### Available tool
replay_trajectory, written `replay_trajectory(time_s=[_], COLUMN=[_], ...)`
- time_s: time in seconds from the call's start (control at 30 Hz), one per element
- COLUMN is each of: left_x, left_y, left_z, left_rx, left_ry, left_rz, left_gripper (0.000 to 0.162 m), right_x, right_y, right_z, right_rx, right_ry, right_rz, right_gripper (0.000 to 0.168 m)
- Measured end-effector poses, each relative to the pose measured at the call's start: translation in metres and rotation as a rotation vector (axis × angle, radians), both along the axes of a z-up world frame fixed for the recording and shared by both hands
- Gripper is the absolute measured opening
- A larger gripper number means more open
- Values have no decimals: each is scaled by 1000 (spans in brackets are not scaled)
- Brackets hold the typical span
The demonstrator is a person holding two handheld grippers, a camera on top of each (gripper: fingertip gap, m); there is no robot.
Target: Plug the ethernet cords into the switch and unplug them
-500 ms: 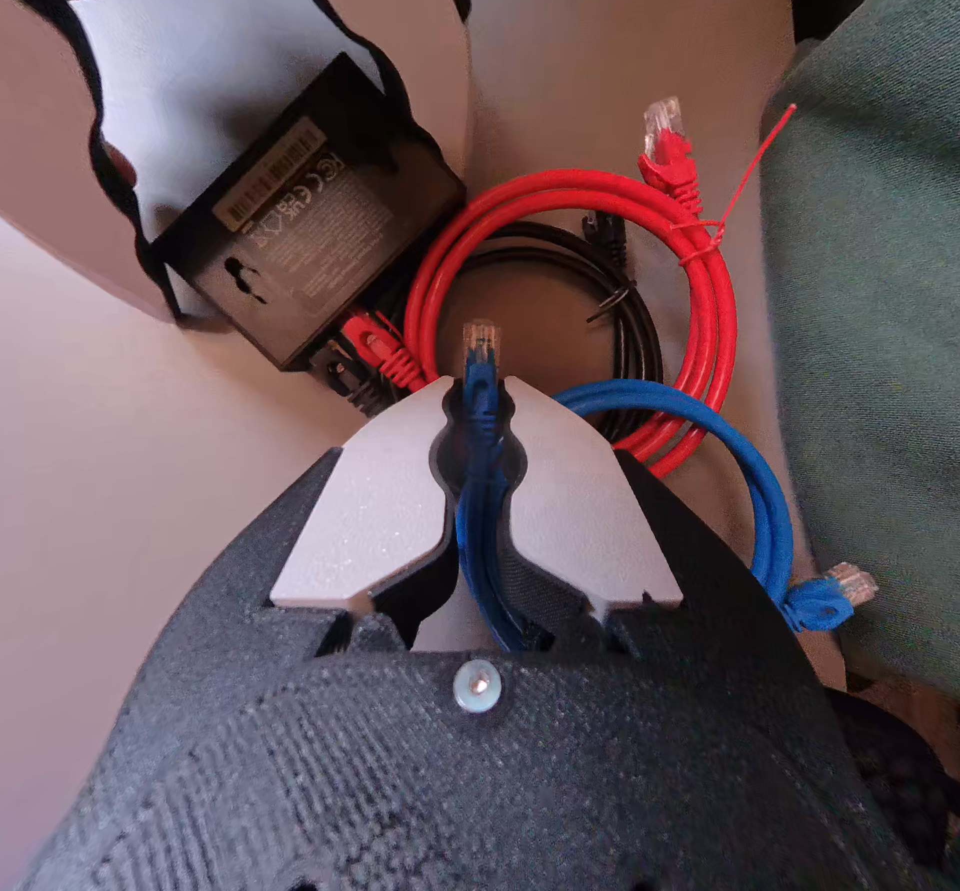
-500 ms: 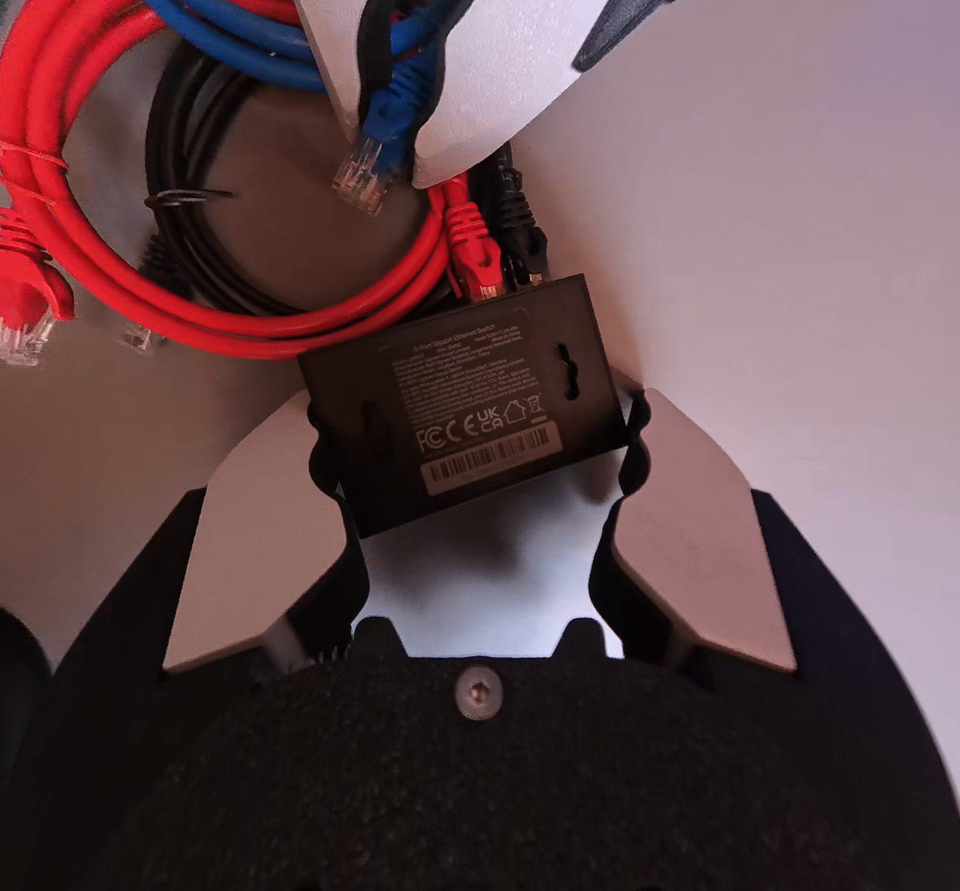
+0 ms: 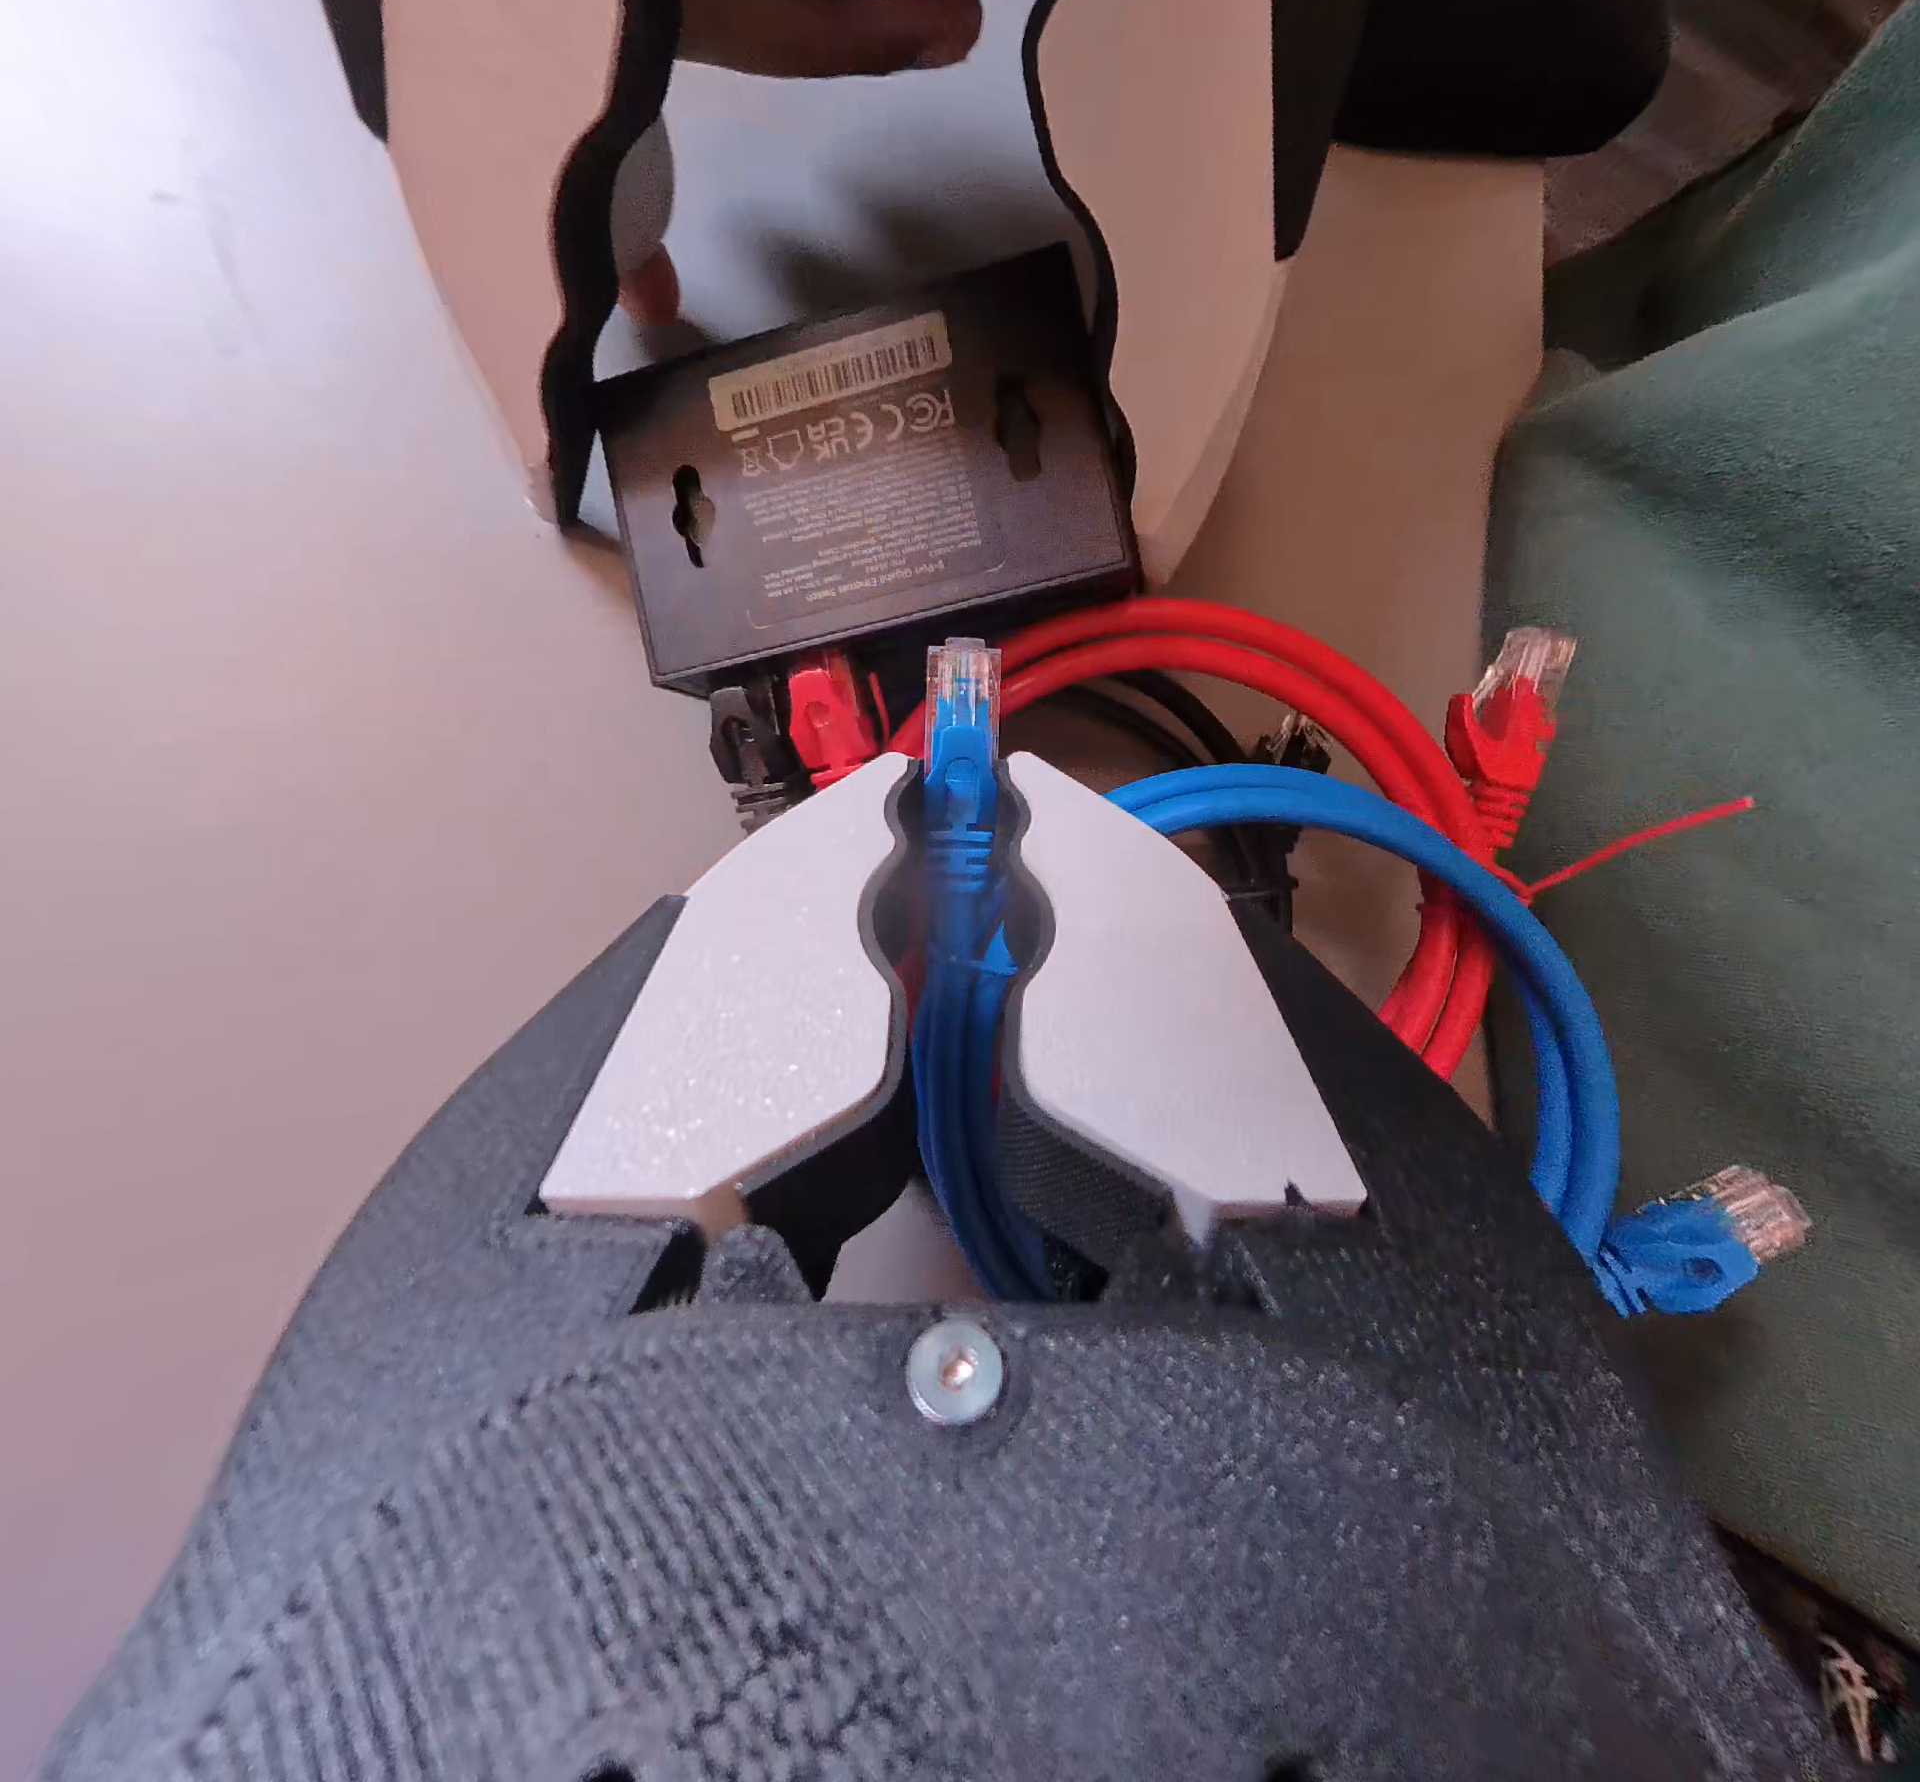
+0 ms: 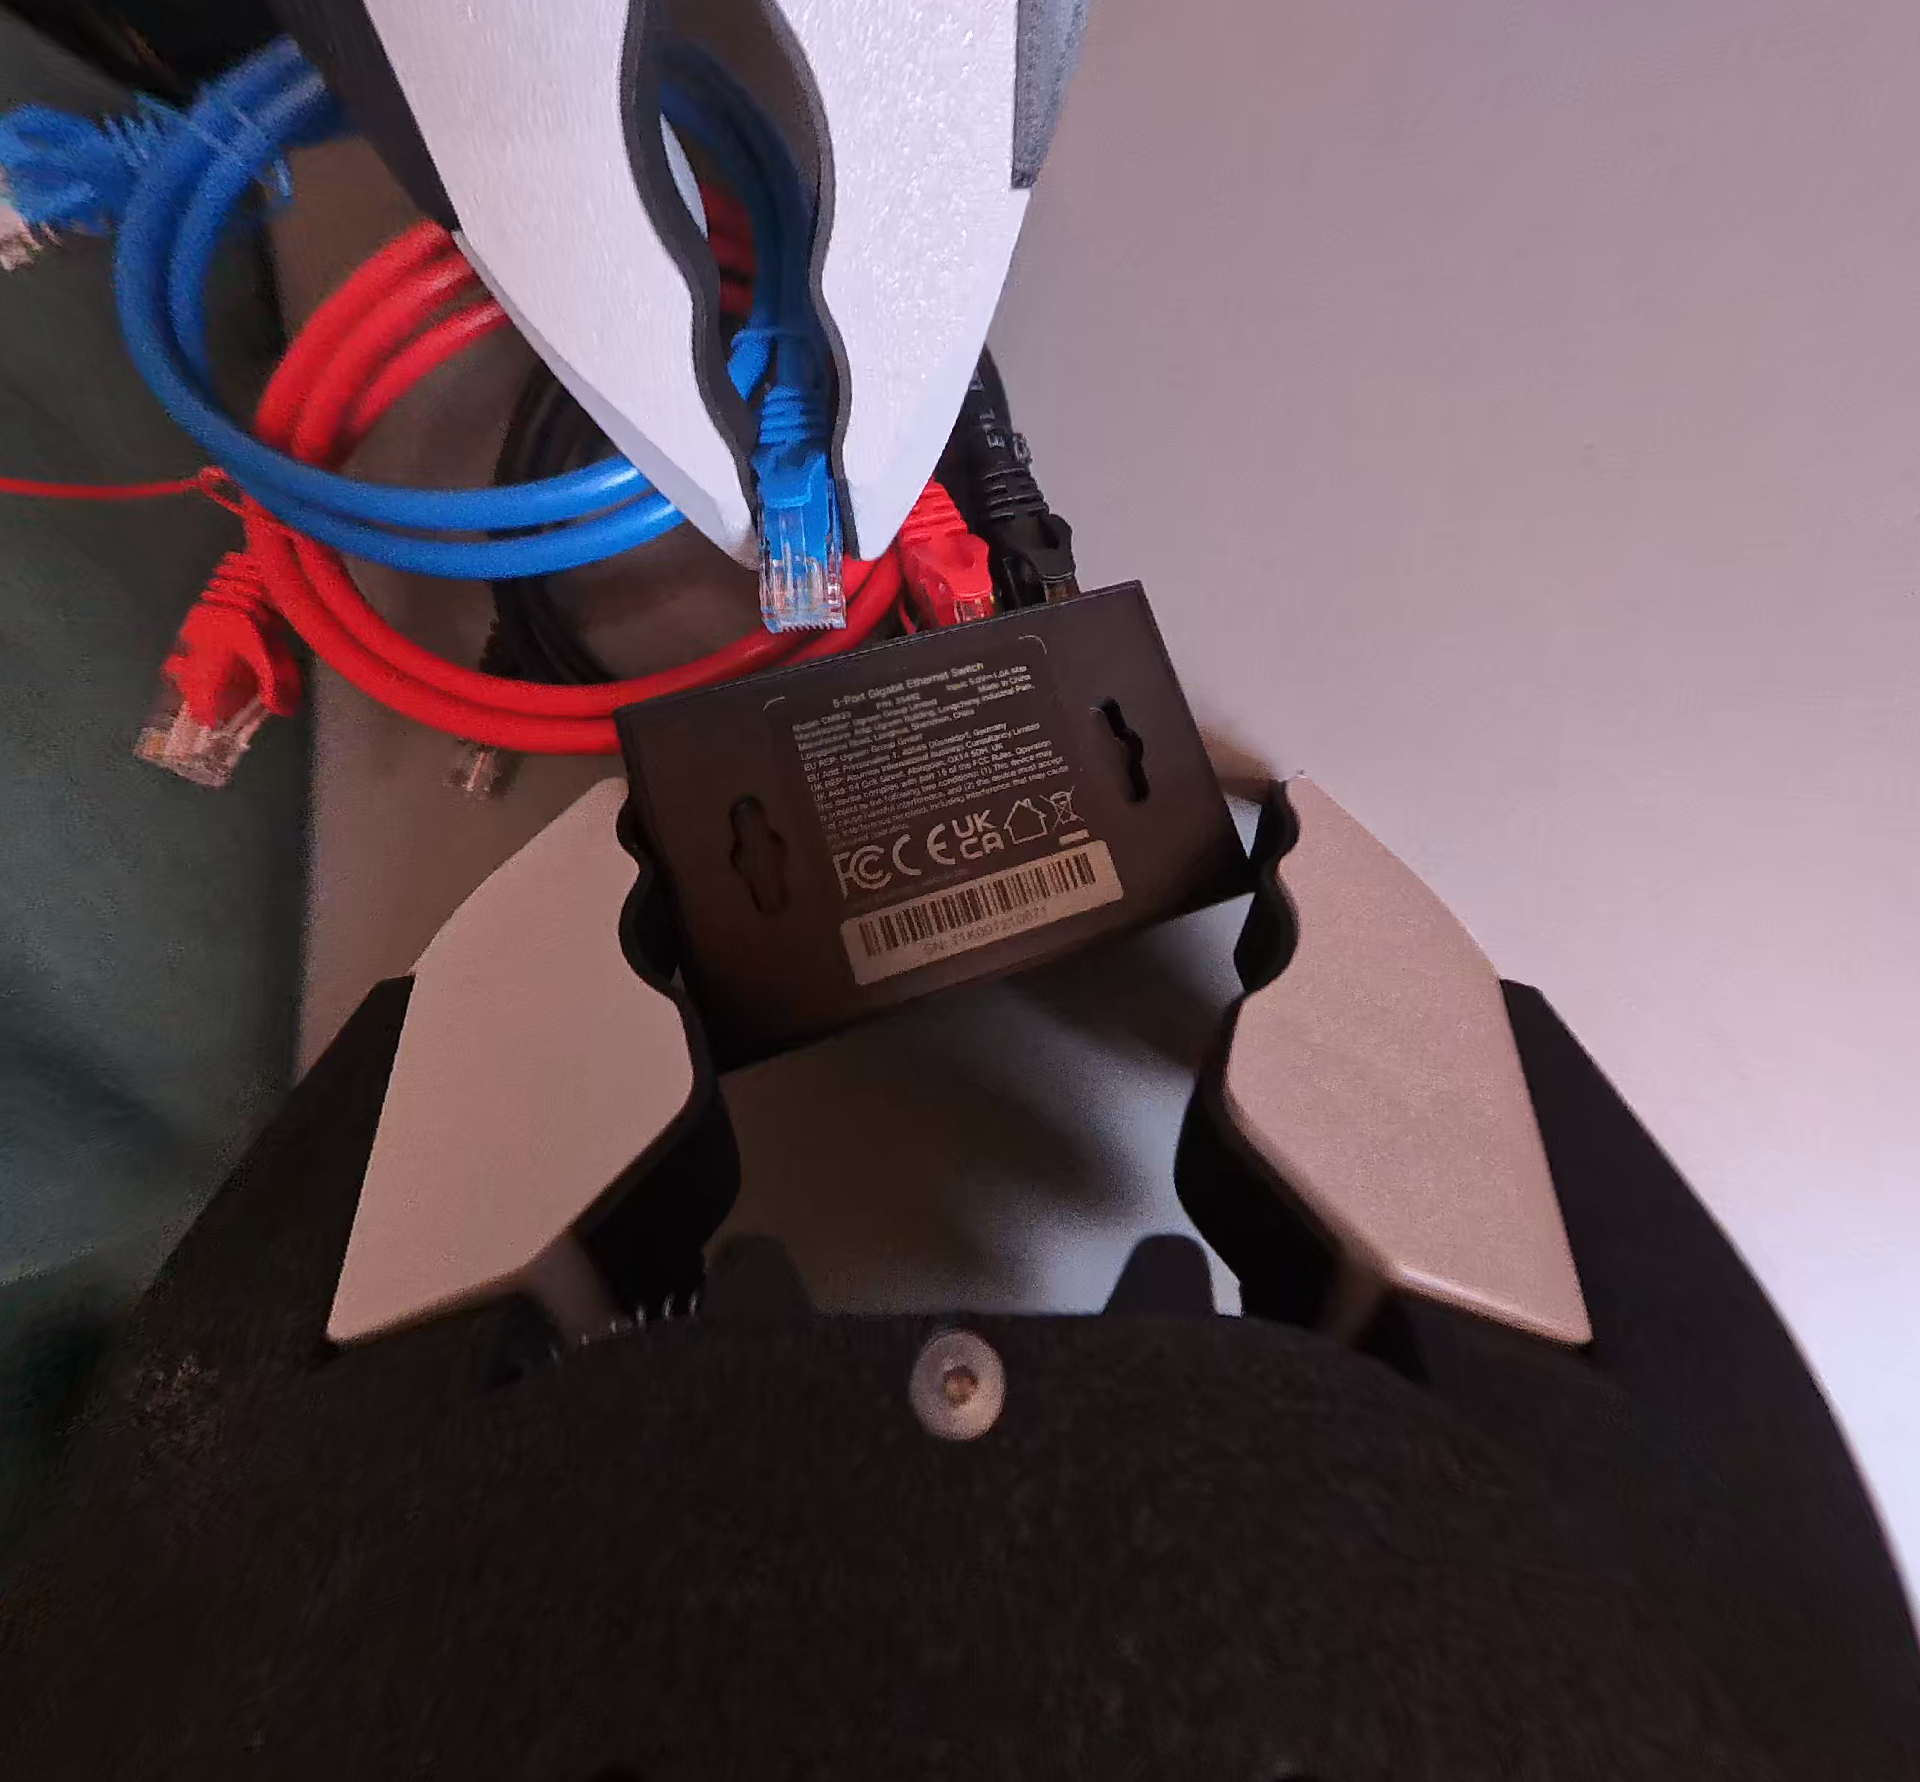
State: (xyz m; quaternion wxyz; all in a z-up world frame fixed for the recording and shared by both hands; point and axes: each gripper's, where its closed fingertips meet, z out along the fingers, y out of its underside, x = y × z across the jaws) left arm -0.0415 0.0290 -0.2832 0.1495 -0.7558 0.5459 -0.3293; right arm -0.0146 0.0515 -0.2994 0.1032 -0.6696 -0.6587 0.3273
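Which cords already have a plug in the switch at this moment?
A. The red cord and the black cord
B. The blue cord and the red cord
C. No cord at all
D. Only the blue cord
A: a red plug and a black plug sit side by side in the switch, while the blue plug is clamped in the left gripper, short of the ports.

The black switch (image 4: 935, 828) carries printed writing, some certification marks and a pale barcode sticker (image 4: 987, 911) on its upturned underside; nothing else bears writing.
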Motion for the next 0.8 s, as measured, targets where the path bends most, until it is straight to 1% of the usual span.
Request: replay_trajectory(time_s=[0.03,0.13,0.23,0.37,0.53,0.63,0.7,0.8], left_x=[2,5,6,7,8,11,13,15], left_y=[-1,-3,-3,-5,-7,-12,-15,-18], left_z=[2,1,1,1,0,-2,-6,-8], left_rx=[-14,-65,-96,-135,-141,-184,-193,-193], left_ry=[-13,-18,3,12,73,88,91,85], left_rz=[4,9,39,68,48,21,5,-12], left_gripper=[12,13,13,13,13,13,13,13], right_x=[0,-1,0,2,3,7,10,12], right_y=[-2,-5,-6,-7,-9,-12,-12,-10], right_z=[2,6,7,8,8,3,-6,-14], right_rx=[-31,-101,-128,-148,-149,-24,142,327], right_ry=[17,56,63,54,45,51,36,52], right_rz=[-27,-90,-116,-133,-121,-55,-5,10], right_gripper=[109,108,108,108,108,108,108,108])
